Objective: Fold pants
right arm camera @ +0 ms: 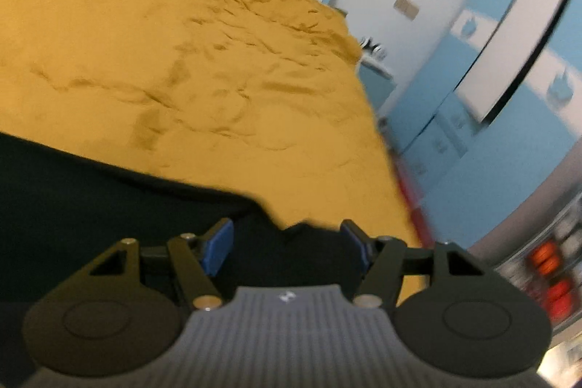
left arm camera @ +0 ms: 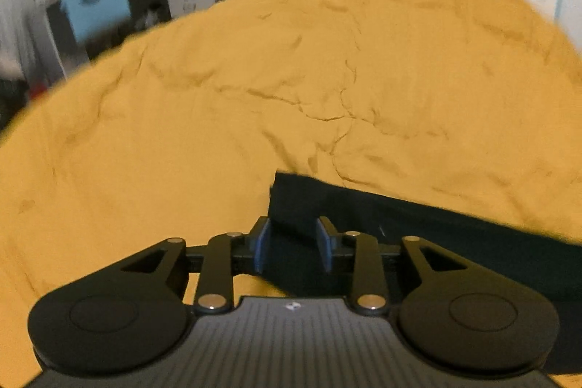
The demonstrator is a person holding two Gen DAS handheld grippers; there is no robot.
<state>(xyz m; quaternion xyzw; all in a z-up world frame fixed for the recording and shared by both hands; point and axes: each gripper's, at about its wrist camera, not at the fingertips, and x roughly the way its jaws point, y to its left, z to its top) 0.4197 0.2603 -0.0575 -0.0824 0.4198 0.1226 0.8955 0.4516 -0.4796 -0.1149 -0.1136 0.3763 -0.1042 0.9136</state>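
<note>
1. Surface: a mustard-yellow bedsheet [left arm camera: 218, 104], wrinkled, fills both wrist views. It looks like a bed; the room behind is blurred.
2. Task item: black pants [left arm camera: 454, 242] lie on the sheet as a long dark band. In the left view the band runs from a squared-off end [left arm camera: 291, 191] between the fingers out to the right edge. In the right view the pants [right arm camera: 109, 199] come in from the left and end in an uneven edge [right arm camera: 302, 228] between the fingers.
3. Left claw [left arm camera: 293, 237]: jaws parted, blue pads [left arm camera: 262, 242] on either side of the fabric end, no pinch visible.
4. Right claw [right arm camera: 287, 239]: jaws spread wider, cloth lying between them, not clamped. View is motion-blurred.
5. Step, judged: both claws are lining up on opposite ends of the band, before any grasp.
6. Next move, judged: close each claw on its end, catching all layers, then lift both together and carry one end over the other, keeping the cloth taut so it does not bunch.
</note>
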